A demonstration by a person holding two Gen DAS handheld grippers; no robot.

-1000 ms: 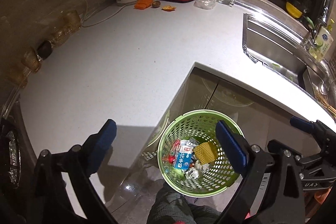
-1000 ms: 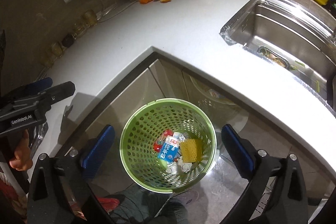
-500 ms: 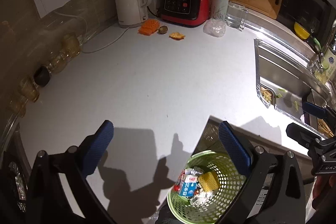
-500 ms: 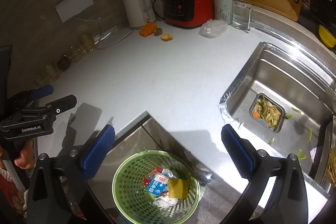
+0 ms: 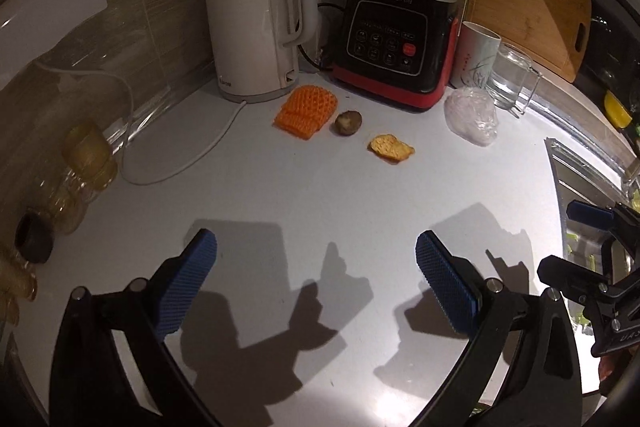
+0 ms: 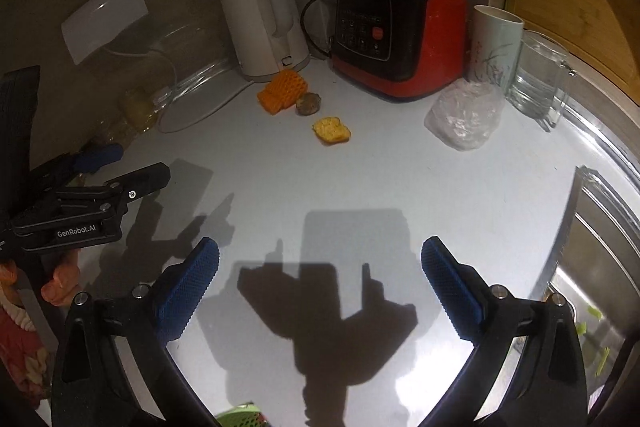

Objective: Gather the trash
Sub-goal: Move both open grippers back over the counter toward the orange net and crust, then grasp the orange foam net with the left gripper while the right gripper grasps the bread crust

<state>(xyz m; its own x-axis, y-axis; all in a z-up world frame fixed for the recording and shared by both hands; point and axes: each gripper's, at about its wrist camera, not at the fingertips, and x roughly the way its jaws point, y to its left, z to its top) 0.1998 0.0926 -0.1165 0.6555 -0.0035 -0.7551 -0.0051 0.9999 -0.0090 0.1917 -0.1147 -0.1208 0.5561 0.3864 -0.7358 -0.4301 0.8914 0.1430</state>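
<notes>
White countertop [image 5: 280, 195]; both hand-held grippers, left [image 5: 316, 279] and right [image 6: 320, 283], spread wide, seemingly empty.

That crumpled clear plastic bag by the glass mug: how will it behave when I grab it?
The crumpled plastic bag looks thin and empty, so probably very light and floppy, collapsing under the claw. Its glossy film may slip. It touches the glass mug, so pull gently.

Both grippers share one build: the left gripper [image 5: 316, 267] and right gripper [image 6: 320, 271] are matte black frames with silver pivot screws, each finger tipped by a blue, diamond-knurled pad [image 6: 188, 287]. White lettering reads "GenRobot.AI" on the left unit's side. A red-and-white patterned sleeve [image 6: 18, 351] shows beside it.
</notes>
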